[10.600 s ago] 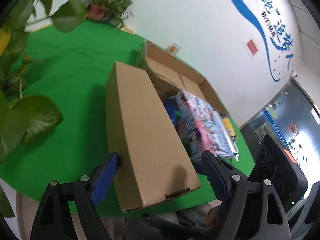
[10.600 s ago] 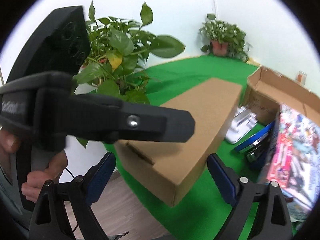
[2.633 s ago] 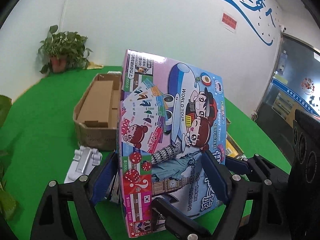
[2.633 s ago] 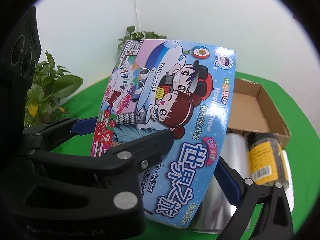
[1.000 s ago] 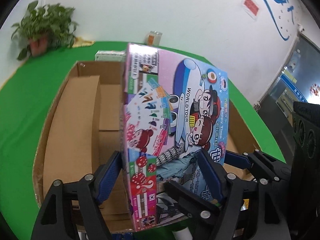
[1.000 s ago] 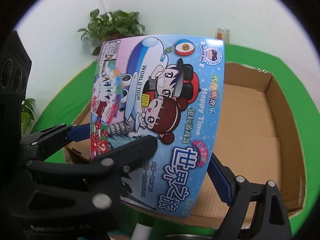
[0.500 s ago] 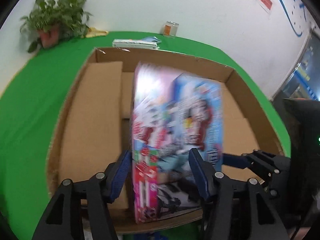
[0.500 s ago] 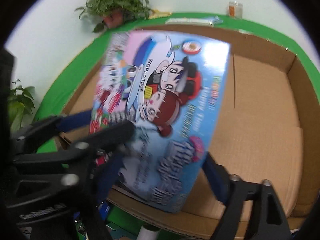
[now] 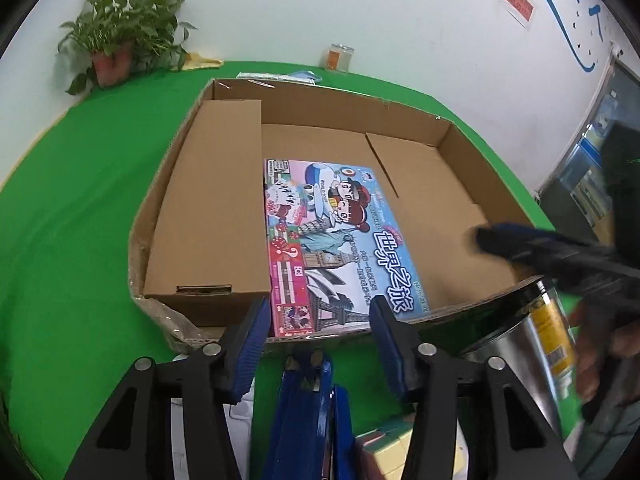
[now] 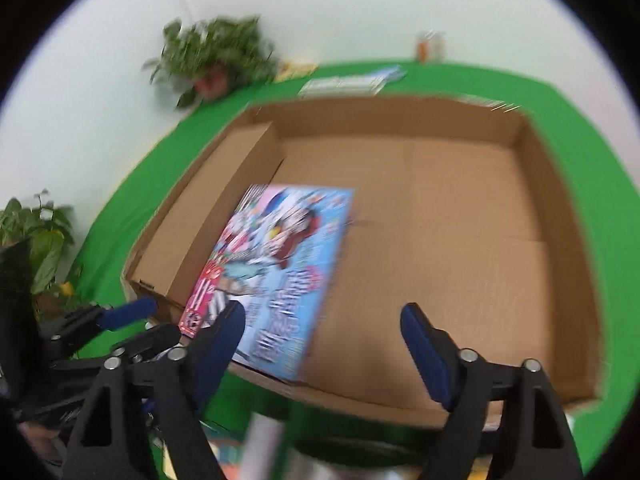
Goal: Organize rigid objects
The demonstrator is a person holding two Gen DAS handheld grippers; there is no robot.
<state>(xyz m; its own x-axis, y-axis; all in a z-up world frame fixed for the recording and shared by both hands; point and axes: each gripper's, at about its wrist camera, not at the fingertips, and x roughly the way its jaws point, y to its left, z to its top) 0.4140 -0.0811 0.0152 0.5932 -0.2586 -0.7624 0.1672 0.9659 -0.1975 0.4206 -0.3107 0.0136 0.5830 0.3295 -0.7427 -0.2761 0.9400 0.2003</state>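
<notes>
The colourful printed game box (image 9: pixel 340 244) now lies flat in the big open cardboard carton (image 9: pixel 472 168), touching the long brown box (image 9: pixel 212 208). Left gripper (image 9: pixel 316 344) is empty and closing, right gripper (image 10: pixel 324 344) empty and opening. Next pick is probably the shiny metal can (image 9: pixel 520 344) on the green desk (image 9: pixel 68 240), which needs wide fingers.

Inside the open brown cardboard tray (image 9: pixel 472 160), the long plain carton (image 9: pixel 208 208) fills the left side and the colourful board-game box (image 9: pixel 332 240) the centre; bare floor lies open at right and top.
</notes>
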